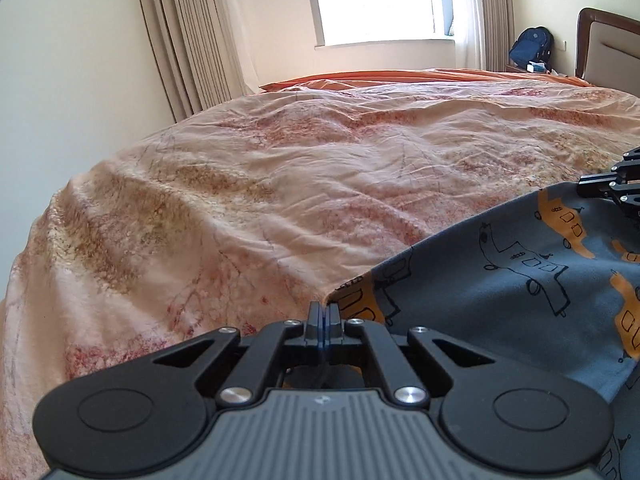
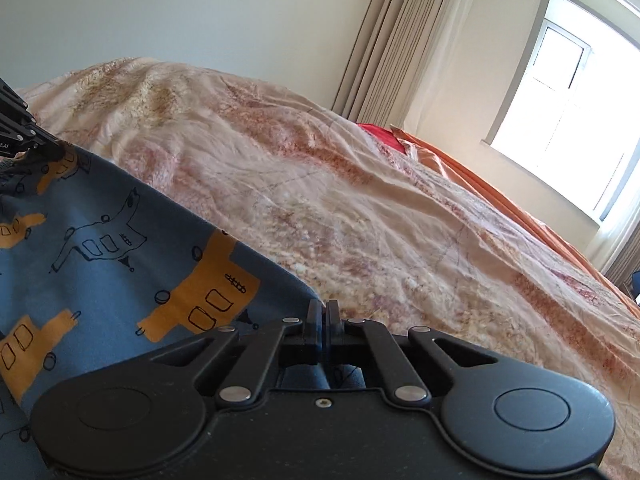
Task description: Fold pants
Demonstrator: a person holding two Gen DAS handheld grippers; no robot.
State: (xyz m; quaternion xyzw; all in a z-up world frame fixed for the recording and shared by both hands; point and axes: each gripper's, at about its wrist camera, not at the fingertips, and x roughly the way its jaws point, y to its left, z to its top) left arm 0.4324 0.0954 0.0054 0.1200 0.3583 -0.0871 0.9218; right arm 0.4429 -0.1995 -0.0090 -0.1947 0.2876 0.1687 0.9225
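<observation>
The pants (image 1: 520, 280) are blue-grey cloth printed with orange trucks and outlined planes. They hang stretched between my two grippers, above the bed. My left gripper (image 1: 323, 312) is shut, pinching one corner of the cloth's top edge. In the right wrist view, my right gripper (image 2: 323, 312) is shut on the other end of that edge, with the pants (image 2: 100, 248) spreading away to the left. Each view shows the other gripper at its border: the right gripper (image 1: 616, 188) and the left gripper (image 2: 24, 136), both touching the cloth.
A bed with a rumpled pink and beige floral cover (image 1: 280, 168) fills the space ahead. An orange sheet (image 1: 380, 76) lies at its far side. Curtains (image 1: 192, 32) and a bright window (image 1: 376, 0) stand behind. A blue backpack (image 1: 532, 46) sits by the headboard (image 1: 608, 44).
</observation>
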